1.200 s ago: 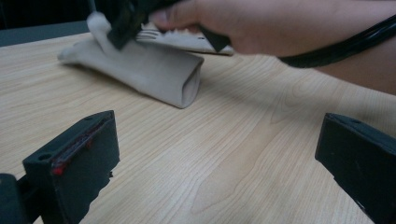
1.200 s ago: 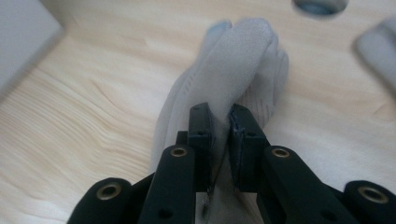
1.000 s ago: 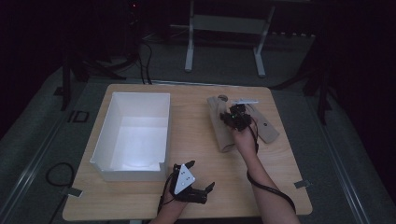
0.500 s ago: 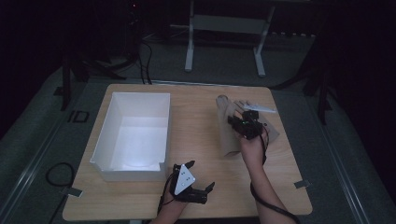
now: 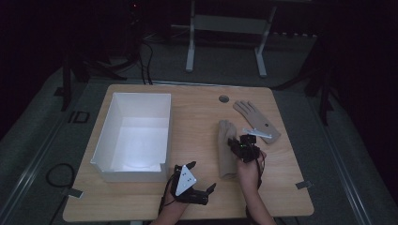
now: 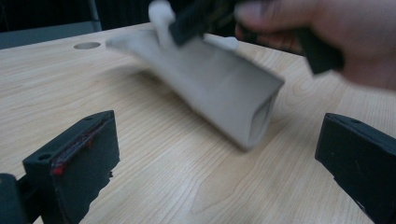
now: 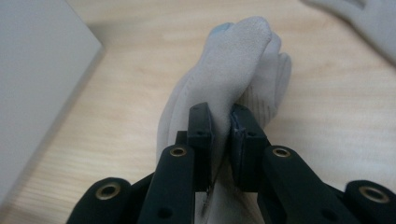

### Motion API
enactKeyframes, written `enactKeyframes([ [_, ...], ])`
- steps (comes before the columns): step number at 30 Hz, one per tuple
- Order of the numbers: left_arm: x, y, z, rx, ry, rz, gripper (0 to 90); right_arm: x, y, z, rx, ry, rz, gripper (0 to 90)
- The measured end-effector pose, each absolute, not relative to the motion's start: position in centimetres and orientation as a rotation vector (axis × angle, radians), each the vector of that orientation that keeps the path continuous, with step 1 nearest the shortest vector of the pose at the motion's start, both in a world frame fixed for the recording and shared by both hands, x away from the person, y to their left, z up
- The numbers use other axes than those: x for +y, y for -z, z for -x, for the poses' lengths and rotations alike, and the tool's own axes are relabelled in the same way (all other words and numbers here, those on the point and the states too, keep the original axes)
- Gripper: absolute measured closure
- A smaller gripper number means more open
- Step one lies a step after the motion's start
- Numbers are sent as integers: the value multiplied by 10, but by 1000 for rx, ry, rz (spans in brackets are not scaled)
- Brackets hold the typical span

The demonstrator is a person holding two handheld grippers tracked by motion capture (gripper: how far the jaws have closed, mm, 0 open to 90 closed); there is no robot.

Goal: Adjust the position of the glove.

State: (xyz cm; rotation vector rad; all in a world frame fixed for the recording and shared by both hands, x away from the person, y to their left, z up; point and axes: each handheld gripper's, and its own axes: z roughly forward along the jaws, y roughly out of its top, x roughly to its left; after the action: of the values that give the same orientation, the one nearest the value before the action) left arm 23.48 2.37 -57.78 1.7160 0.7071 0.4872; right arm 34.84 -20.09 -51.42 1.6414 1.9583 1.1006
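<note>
Beige glove on the wooden table, right of the white box, pinched by its fabric in the right gripper. Second glove flat, farther back right. Left gripper near the front edge, spread wide, holding nothing.

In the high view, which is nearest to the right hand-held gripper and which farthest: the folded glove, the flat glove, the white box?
1. Folded glove: pinched in the right hand-held gripper.
2. Flat glove: just beyond it, toward the far right.
3. White box: across the table, on the left.
</note>
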Motion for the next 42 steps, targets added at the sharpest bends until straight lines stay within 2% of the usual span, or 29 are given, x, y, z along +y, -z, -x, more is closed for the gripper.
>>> enactKeyframes([
  [5,24,578,-235,705,-486,-1718,1,-200,545,-354,1983,-1049,-1706,779],
  [9,24,578,-235,706,-485,-1716,1,-200,558,-356,1996,-1064,-1724,645],
  [10,24,578,-235,706,-485,-1716,1,-200,558,-356,1996,-1064,-1724,645],
  [12,24,578,-235,707,-483,-1716,1,-200,557,-354,1986,-1058,-1690,559],
  [15,24,578,-235,706,-484,-1716,1,-203,550,-352,1994,-1054,-1583,502],
  [17,24,578,-235,707,-483,-1716,1,-209,546,-353,2023,-1055,-1536,429],
  [19,24,578,-235,710,-481,-1715,1,-215,542,-352,2019,-1058,-1535,309],
  [20,24,578,-235,710,-481,-1715,1,-215,542,-352,2019,-1058,-1535,309],
  [21,24,578,-235,712,-482,-1714,1,-224,538,-355,2102,-1103,-1524,156],
  [22,24,578,-235,713,-481,-1714,1,-227,536,-355,2109,-1118,-1518,134],
  [28,24,578,-236,719,-483,-1712,1,-252,521,-360,2152,-1271,-1363,174],
  [38,24,578,-234,705,-498,-1708,1,-293,500,-374,2294,-1199,-1114,163],
  [40,24,578,-233,704,-498,-1709,1,-298,498,-375,2287,-1159,-1130,164],
  [41,24,578,-233,701,-499,-1711,1,-310,496,-380,2295,-1194,-1267,111],
  [42,24,578,-233,701,-499,-1711,1,-310,496,-380,2295,-1194,-1267,111],
])
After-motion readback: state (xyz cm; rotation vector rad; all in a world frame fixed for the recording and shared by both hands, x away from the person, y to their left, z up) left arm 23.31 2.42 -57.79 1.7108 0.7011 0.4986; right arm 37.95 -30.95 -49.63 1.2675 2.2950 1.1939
